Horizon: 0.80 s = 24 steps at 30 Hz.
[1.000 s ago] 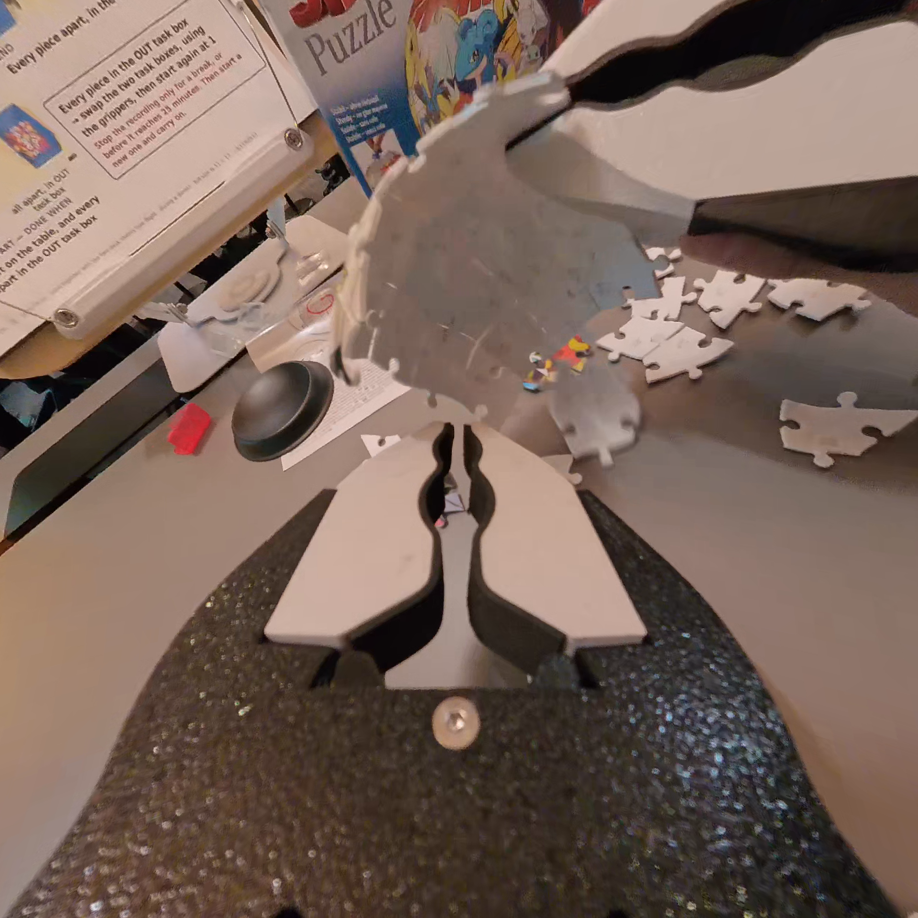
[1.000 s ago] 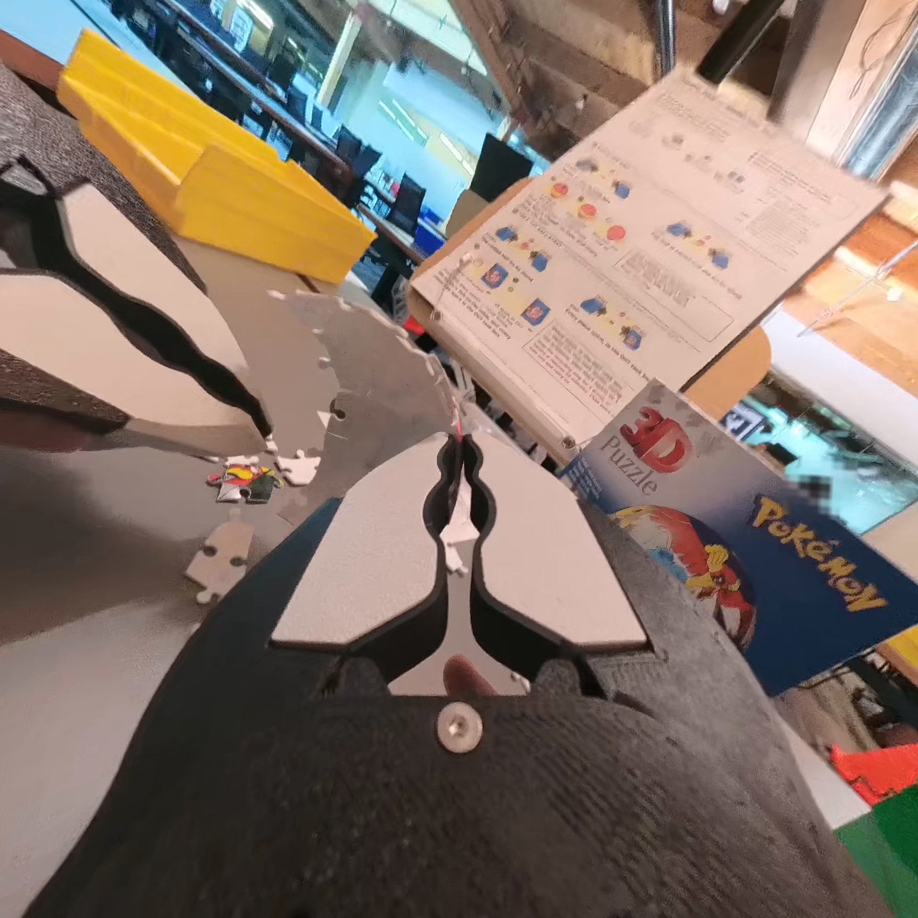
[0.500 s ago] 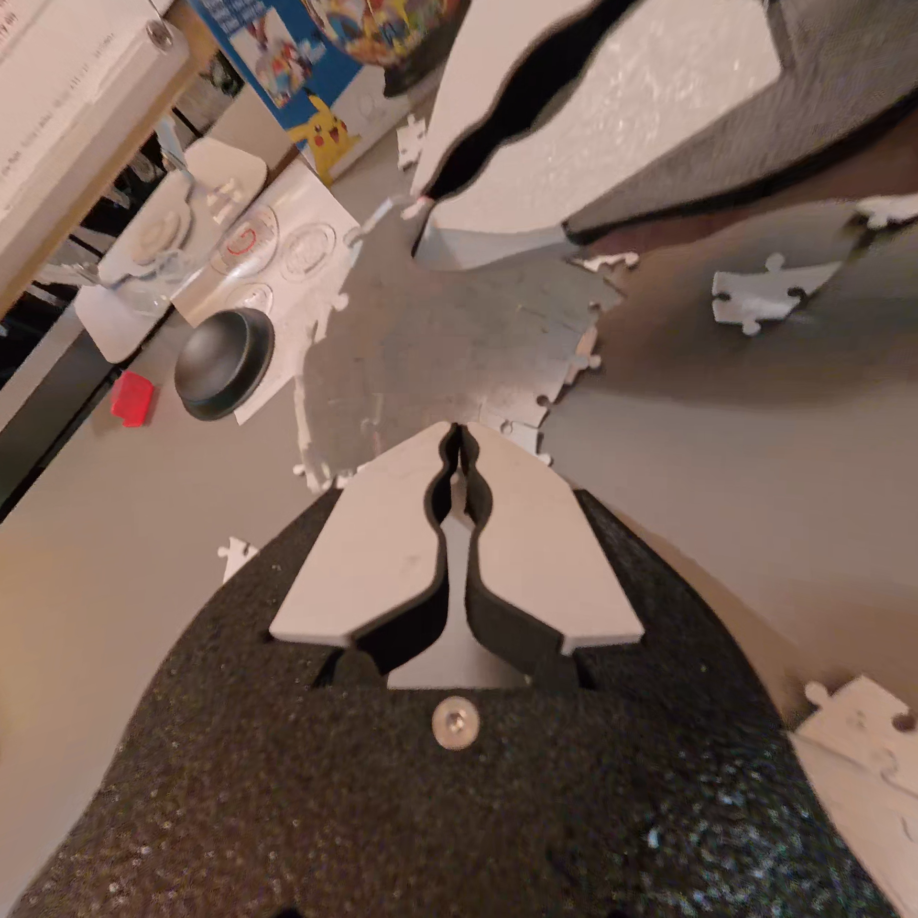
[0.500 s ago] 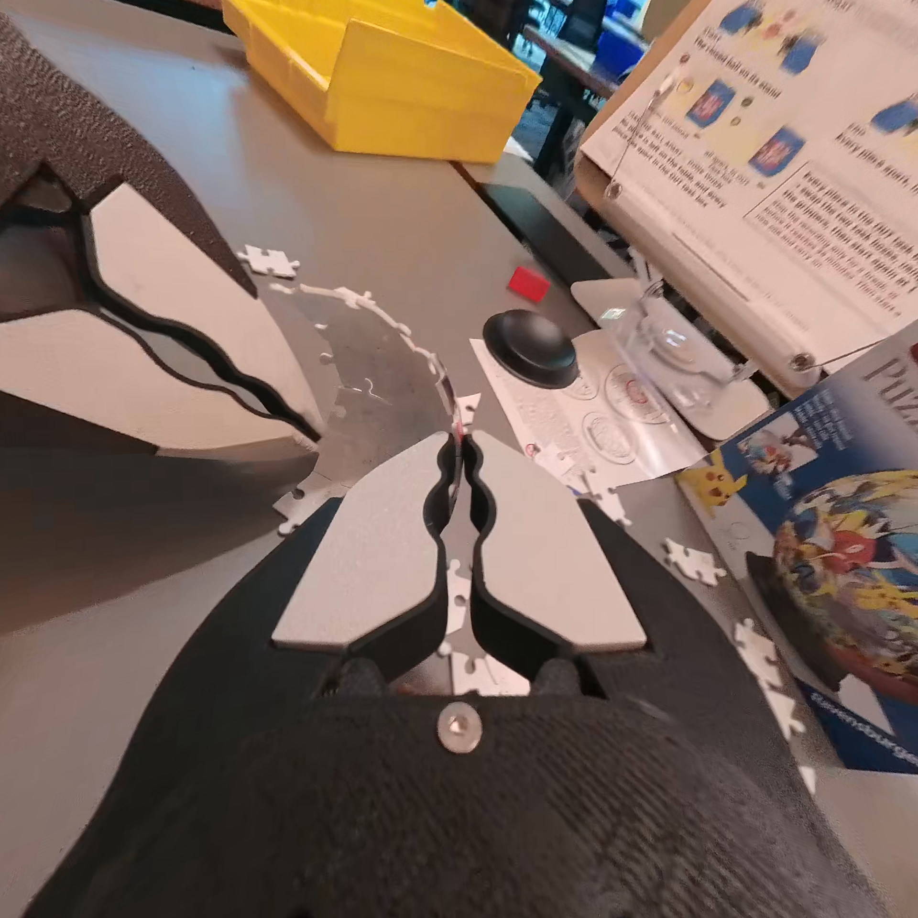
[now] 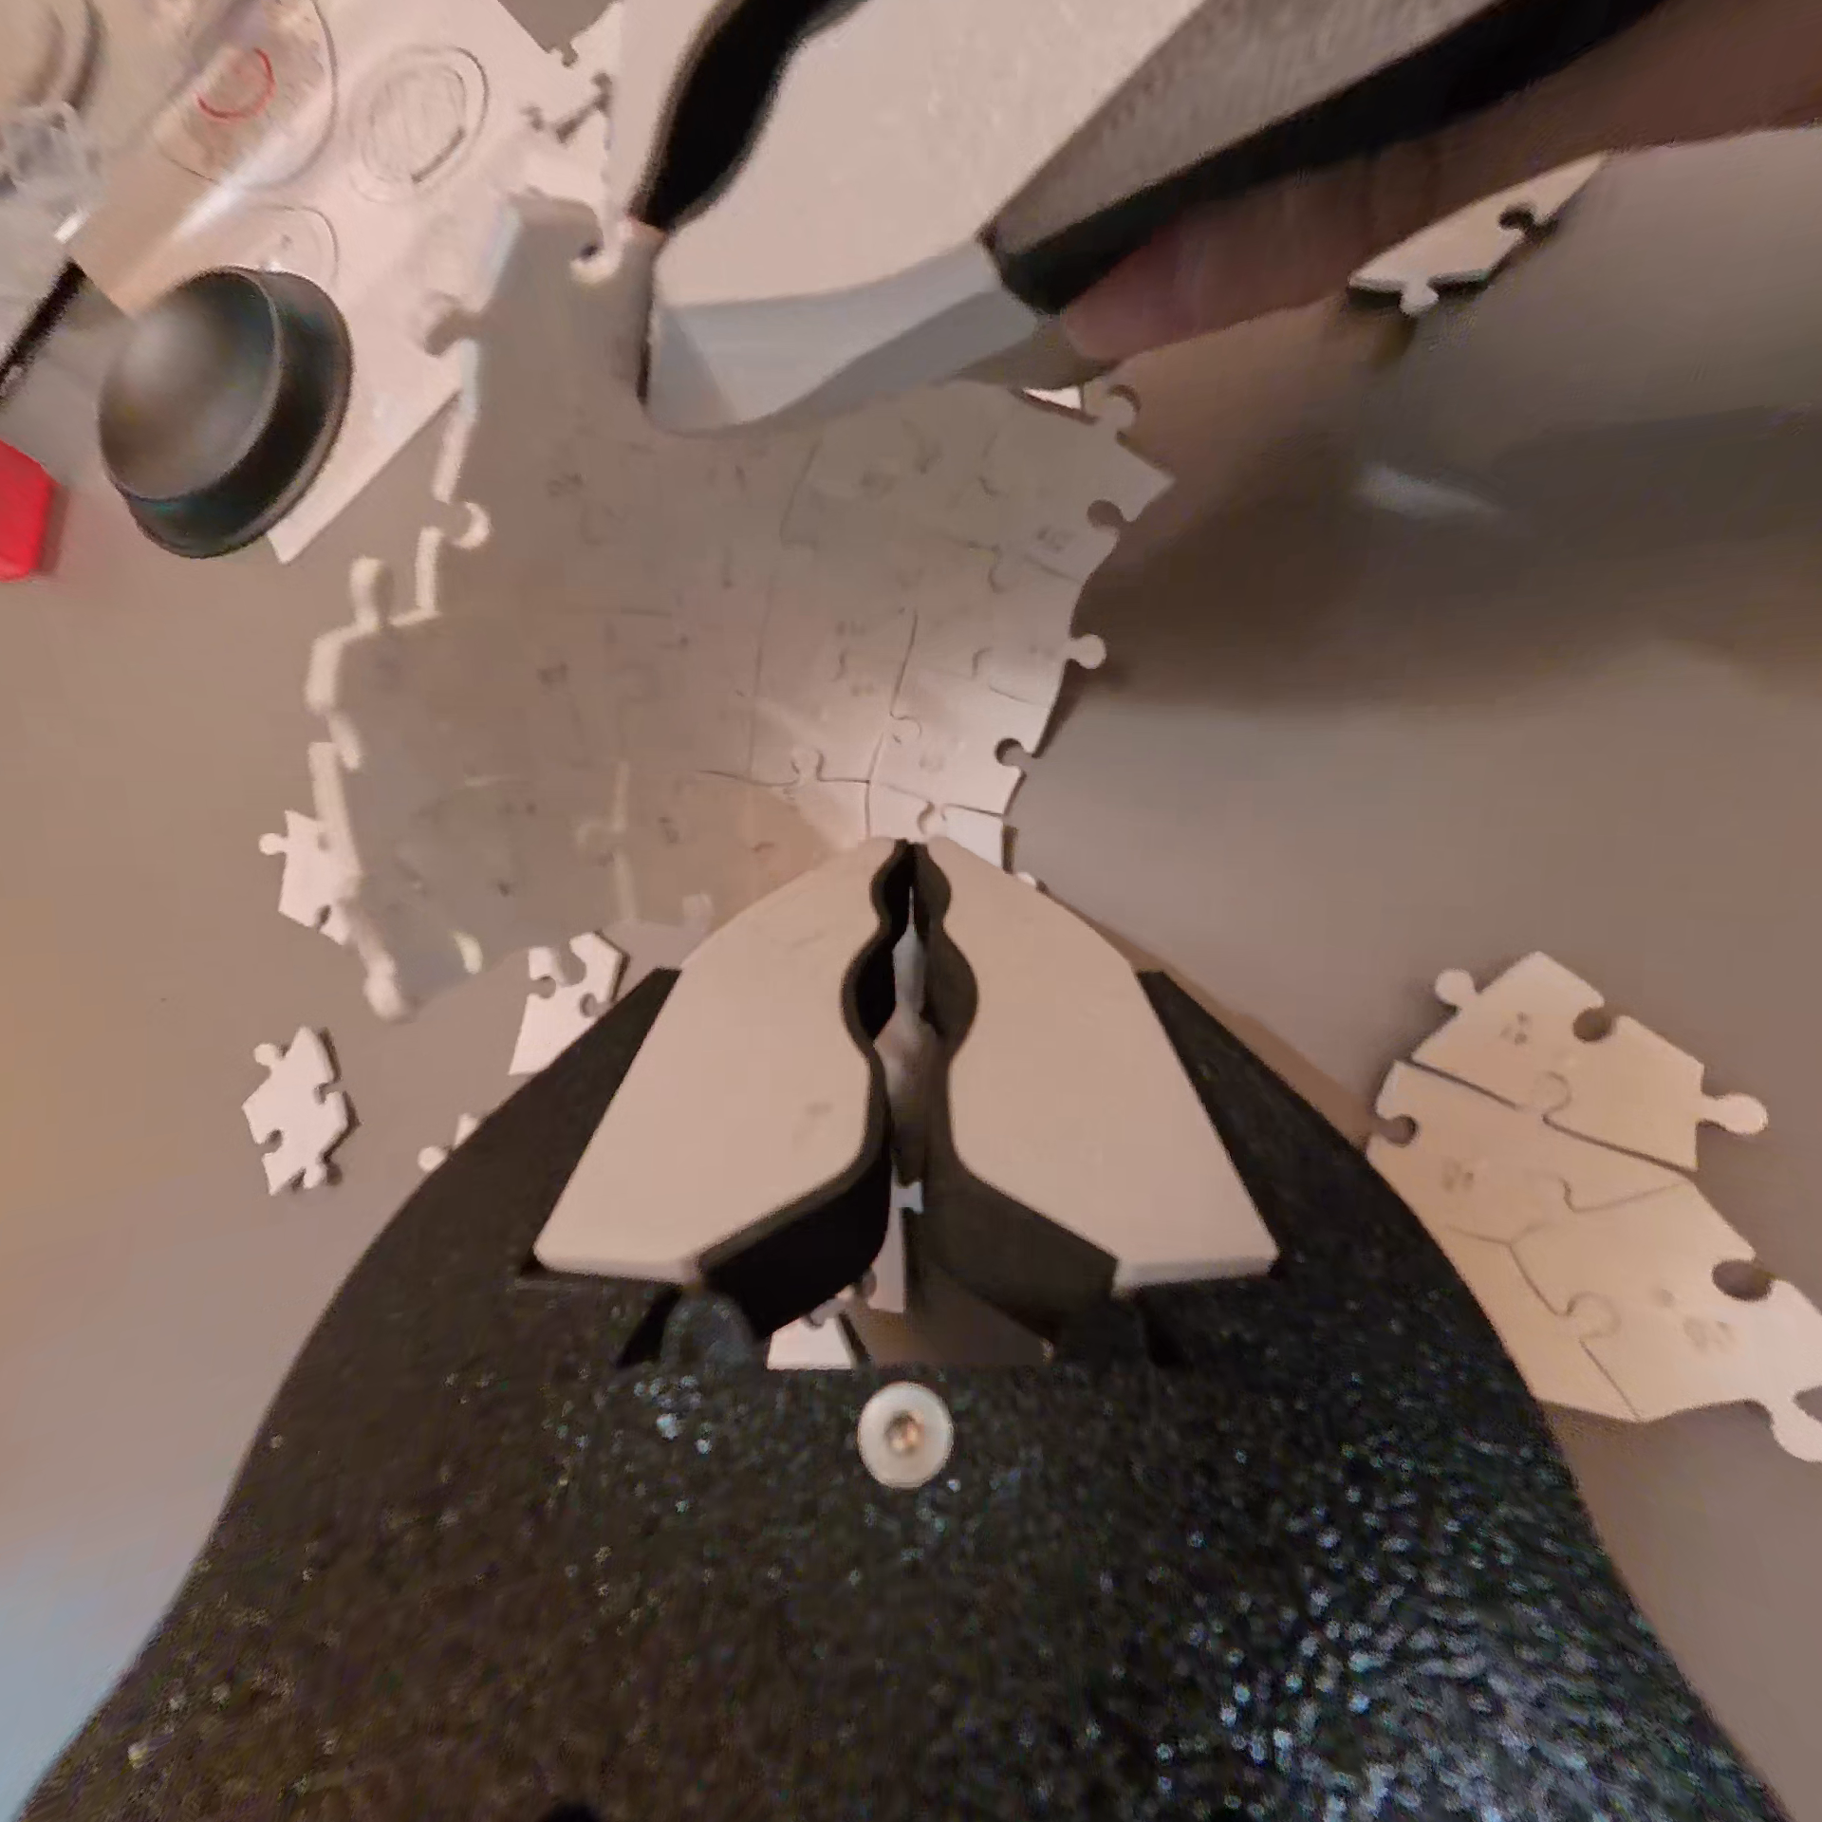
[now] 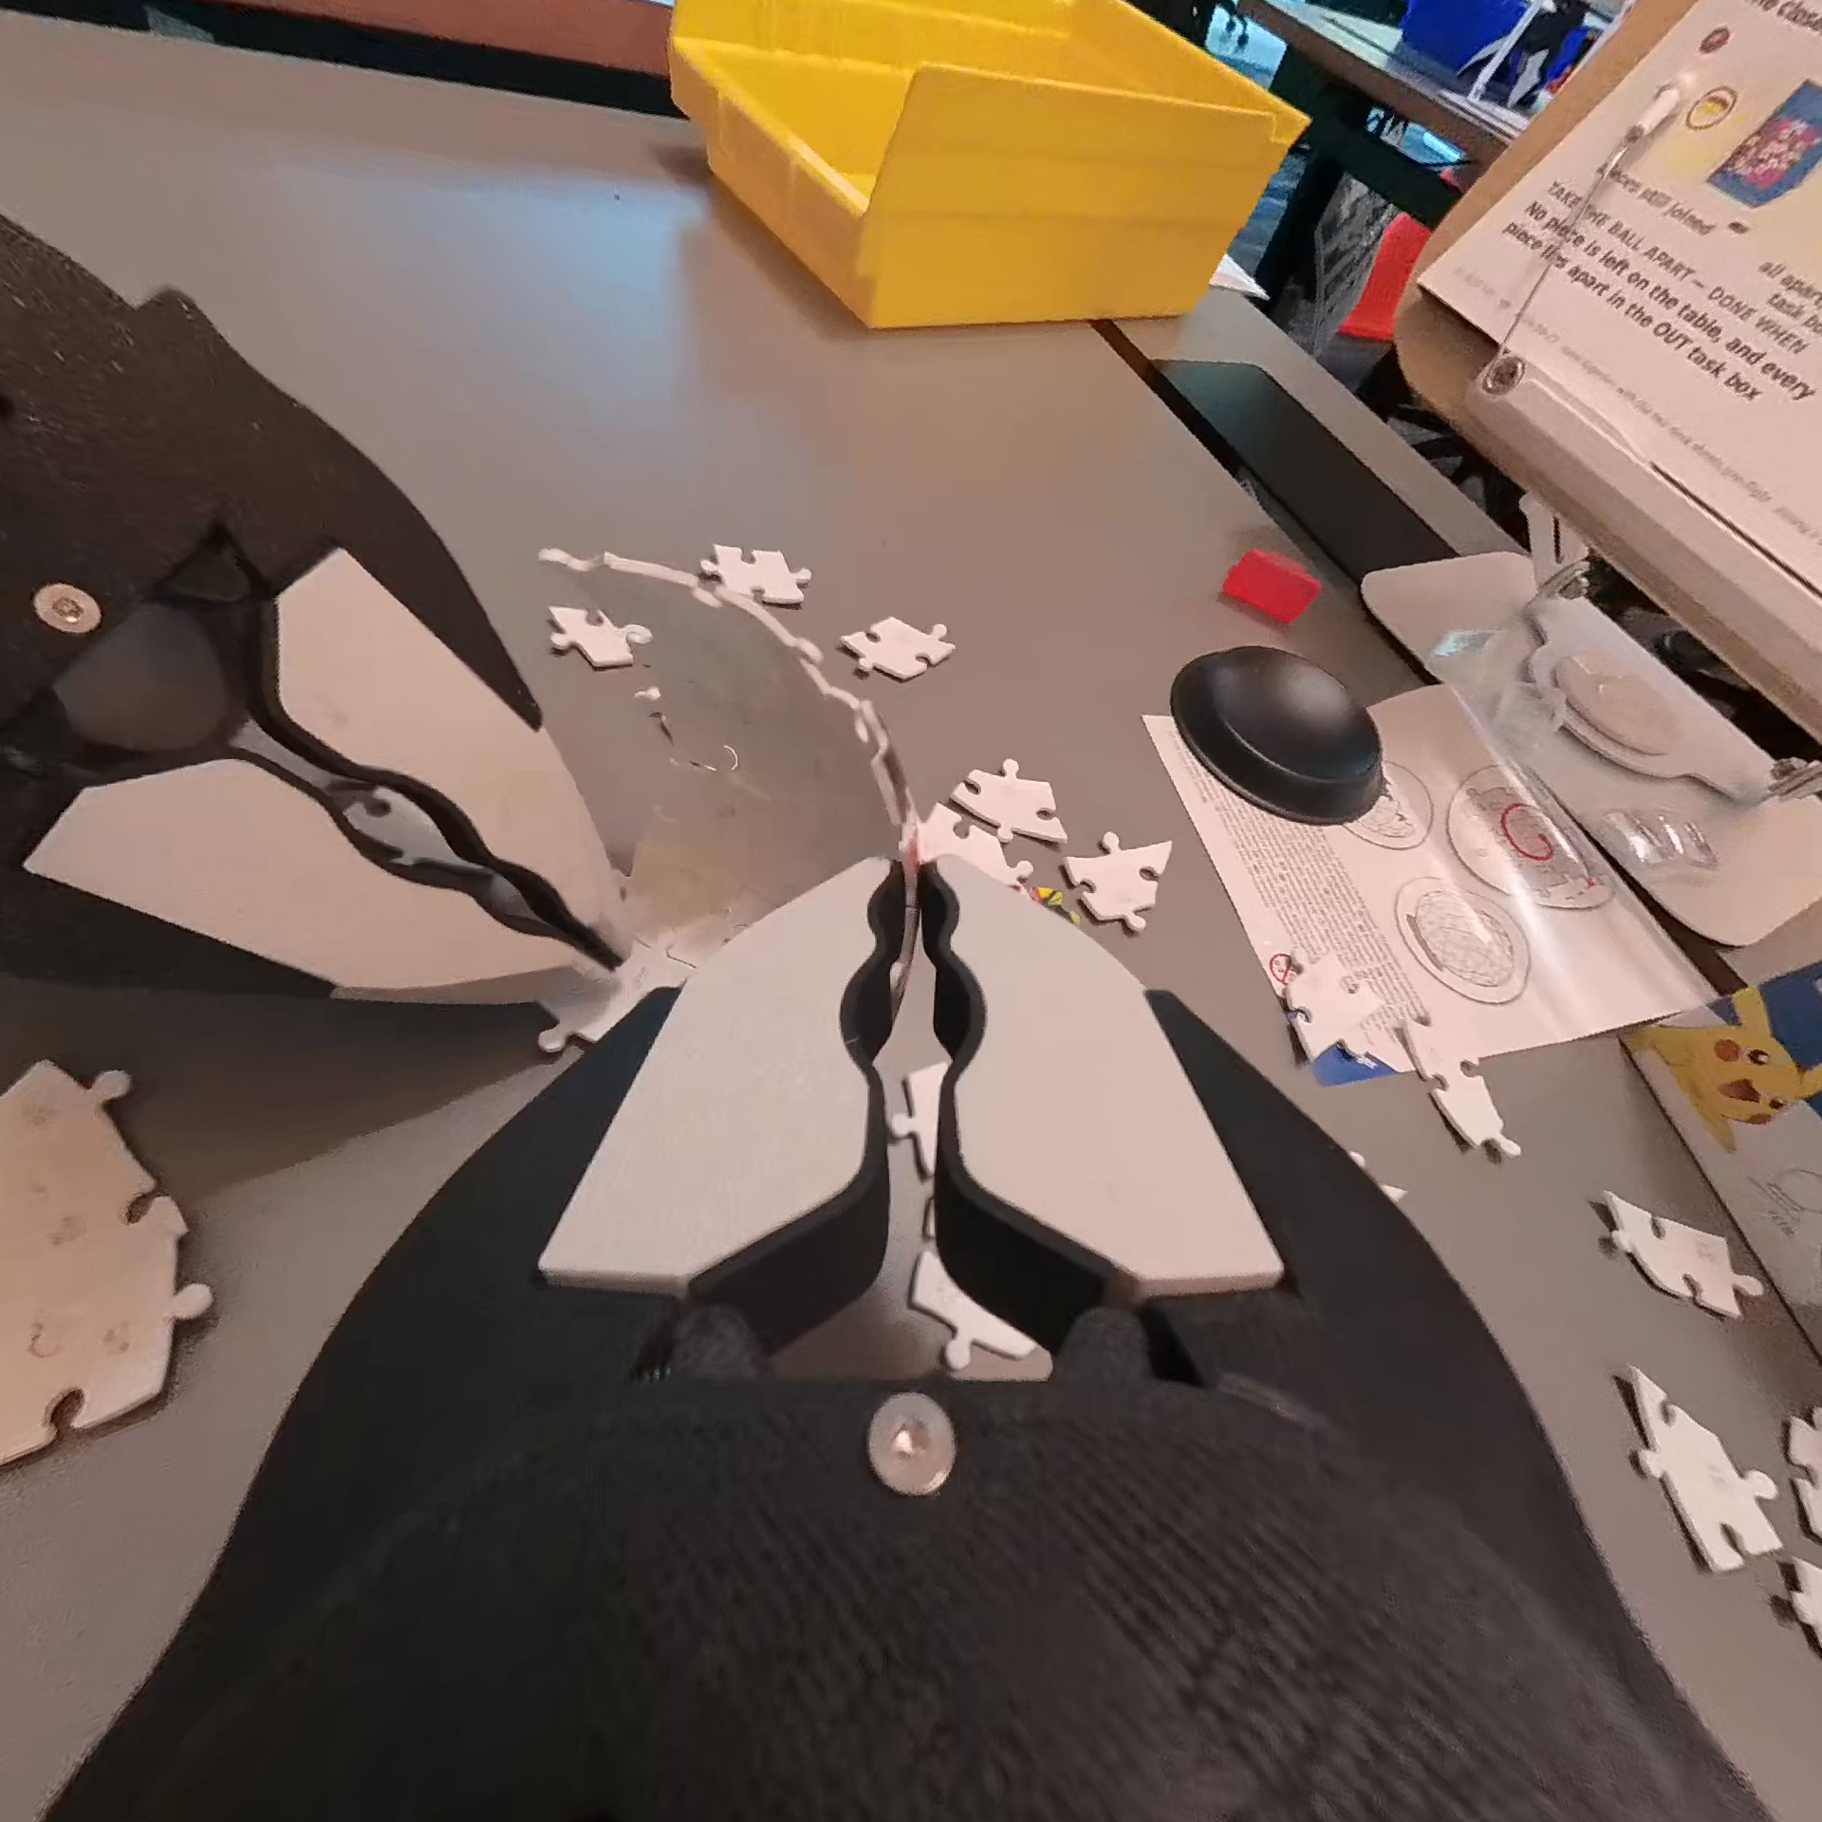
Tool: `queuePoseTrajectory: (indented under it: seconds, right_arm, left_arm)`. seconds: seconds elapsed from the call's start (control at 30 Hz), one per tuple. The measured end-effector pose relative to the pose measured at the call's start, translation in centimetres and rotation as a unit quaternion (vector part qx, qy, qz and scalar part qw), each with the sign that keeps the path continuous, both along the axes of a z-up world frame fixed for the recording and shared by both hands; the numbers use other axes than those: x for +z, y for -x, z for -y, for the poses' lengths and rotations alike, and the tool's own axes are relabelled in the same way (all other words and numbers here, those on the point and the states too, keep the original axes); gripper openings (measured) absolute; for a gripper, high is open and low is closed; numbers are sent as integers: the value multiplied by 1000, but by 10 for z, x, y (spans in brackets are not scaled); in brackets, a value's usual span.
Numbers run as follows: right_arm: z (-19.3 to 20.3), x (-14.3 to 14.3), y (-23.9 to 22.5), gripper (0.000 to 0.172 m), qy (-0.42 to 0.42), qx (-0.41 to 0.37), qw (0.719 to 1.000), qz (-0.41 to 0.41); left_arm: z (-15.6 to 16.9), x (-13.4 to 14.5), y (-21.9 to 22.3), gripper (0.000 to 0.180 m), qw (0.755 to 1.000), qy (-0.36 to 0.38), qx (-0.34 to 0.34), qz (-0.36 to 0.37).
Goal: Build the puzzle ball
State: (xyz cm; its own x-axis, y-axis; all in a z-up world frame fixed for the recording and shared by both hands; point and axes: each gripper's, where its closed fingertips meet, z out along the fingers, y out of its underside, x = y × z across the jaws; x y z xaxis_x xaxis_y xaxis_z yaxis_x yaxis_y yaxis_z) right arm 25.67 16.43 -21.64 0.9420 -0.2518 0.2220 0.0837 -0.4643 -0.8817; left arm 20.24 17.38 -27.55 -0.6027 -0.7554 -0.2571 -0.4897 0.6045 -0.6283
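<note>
a: what is your left gripper (image 5: 909,856) on?

b: it is clamped on the near rim of the curved sheet of joined puzzle pieces (image 5: 710,631), grey backs facing you. the pads are pressed flat together with the sheet's edge running between them.

a: and your right gripper (image 6: 915,868)?

b: clamped on the same sheet (image 6: 759,749), on another part of its rim. from that side you see the thin edge go straight into the closed fingertips. the sheet stands between your two grippers, low over the grey desk (image 6: 552,325).

a: what lies around you?

b: loose white pieces (image 6: 1020,804) are scattered on the desk just beyond your right fingertips. a smaller joined cluster (image 5: 1577,1203) lies flat near your left gripper. a black dome-shaped cap (image 6: 1277,735) sits on a printed sheet of paper (image 6: 1380,937), with a small red block (image 6: 1270,585) past it. a yellow bin (image 6: 966,148) stands well apart at the far edge, and a board with a printed sheet (image 6: 1637,296) leans at the right.
</note>
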Motion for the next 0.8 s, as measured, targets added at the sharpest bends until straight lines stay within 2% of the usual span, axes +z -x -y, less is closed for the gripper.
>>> queuePoseTrajectory:
  seconds: [0.27, 0.43, 0.67, 0.8]
  right_arm:
    - [-5, 4, 5, 2, 19, 1, 999, 51]
    - [-4, -2, 0, 3, 30, -13, 998, 48]
    - [1, -8, -6, 3, 32, -33, 999, 18]
    - [2, -9, -8, 3, 31, -41, 999, 3]
  left_arm:
    - [-6, -5, -5, 0, 999, -40, 6, 11]
    - [-8, -9, -10, 0, 998, -63, 4, 18]
    - [-5, -10, -11, 0, 993, -108, -33, 37]
    - [-5, -10, -12, 0, 981, -169, -79, 53]
